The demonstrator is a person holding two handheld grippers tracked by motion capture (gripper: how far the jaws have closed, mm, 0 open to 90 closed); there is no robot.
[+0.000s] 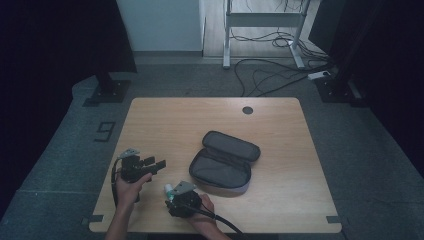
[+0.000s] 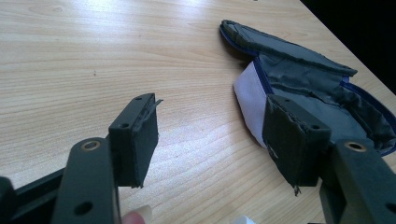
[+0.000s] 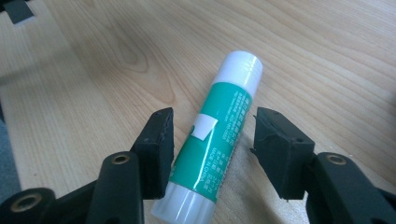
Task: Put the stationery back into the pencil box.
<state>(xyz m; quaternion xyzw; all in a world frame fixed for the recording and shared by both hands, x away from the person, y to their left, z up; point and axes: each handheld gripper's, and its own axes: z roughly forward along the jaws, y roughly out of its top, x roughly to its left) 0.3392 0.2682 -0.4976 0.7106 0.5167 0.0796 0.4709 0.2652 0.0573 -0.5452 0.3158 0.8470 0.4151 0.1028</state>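
Under right gripper [image 3: 212, 142], glue stick [image 3: 217, 144] base cut off, jaws apart

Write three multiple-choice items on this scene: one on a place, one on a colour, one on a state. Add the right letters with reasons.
1. Where does the glue stick lie?
A. between the right gripper's fingers
B. inside the pouch
C. on the floor

2. What colour is its label?
A. red
B. green
C. yellow

3. How is the pouch?
A. zipped shut
B. open
C. hanging from the left gripper

Key: 1 A, it lies on the table between those fingers, gaps either side. 2 B, green label, white ends. 3 B, its lid is folded back.
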